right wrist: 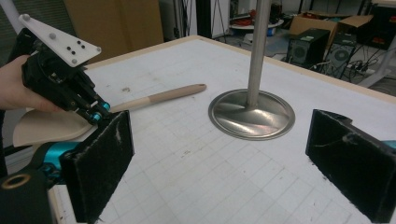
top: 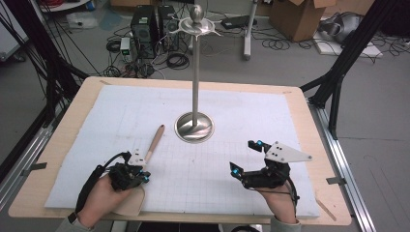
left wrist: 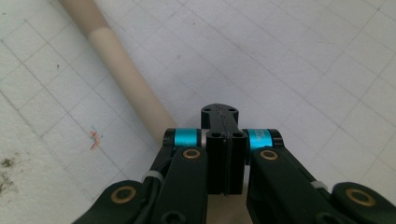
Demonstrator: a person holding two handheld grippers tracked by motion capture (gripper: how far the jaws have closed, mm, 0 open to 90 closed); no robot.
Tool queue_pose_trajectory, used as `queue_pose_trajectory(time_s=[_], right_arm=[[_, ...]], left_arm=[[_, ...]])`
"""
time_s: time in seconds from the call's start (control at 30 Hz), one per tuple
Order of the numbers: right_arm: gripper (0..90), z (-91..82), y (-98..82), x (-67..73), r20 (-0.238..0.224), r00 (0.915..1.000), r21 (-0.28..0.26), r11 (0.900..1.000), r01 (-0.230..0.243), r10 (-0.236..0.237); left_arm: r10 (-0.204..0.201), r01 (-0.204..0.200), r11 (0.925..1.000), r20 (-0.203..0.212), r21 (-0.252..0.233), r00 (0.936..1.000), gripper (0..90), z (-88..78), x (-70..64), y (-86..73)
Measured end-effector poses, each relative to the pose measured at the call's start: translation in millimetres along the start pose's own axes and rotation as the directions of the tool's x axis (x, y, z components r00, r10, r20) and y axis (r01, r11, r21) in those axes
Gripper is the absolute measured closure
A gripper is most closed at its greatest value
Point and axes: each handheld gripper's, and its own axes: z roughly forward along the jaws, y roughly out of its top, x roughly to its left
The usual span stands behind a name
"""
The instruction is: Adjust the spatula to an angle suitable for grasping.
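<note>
L gripper point(top: 138, 173), jaws pressed together, sits over the wooden spatula point(top: 153, 144) near its blade; handle runs up-right away from it toward stand base point(top: 194, 127). R gripper point(top: 245, 159) spread wide, well apart.

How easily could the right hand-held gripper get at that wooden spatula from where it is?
Probably yes: the right hand-held gripper is open, with bare mat toward the spatula, though the left hand-held gripper crowds the blade end.

High cam looks down at table point(top: 63, 145); gripper cams sit low, close — share spatula point(top: 153, 142).
</note>
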Motion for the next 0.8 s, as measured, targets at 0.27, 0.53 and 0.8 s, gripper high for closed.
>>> queue_pose_trajectory(time_s=[0.27, 0.53, 0.8], right_arm=[[7.0, 1.0, 0.2, 0.7, -0.005, 1.0, 0.0, 1.0, 0.001, -0.001], [6.9, 4.4, 0.2, 2.2, -0.009, 1.0, 0.008, 1.0, 0.005, -0.005], [6.9, 8.5, -0.2, 3.4, -0.014, 0.9998, 0.023, 1.0, 0.011, -0.011]], left_arm=[[0.003, -0.002, 0.9999, -0.026, 0.011, 0.9997, 89.6, -4.0, 5.5, -4.9], [-0.035, 0.036, 0.9993, -0.049, 0.006, 0.9982, 89.6, -10.5, 22.5, -16.1], [-0.081, 0.081, 0.9967, -0.074, -0.01, 0.994, 89.6, -15.6, 37.1, -25.7]])
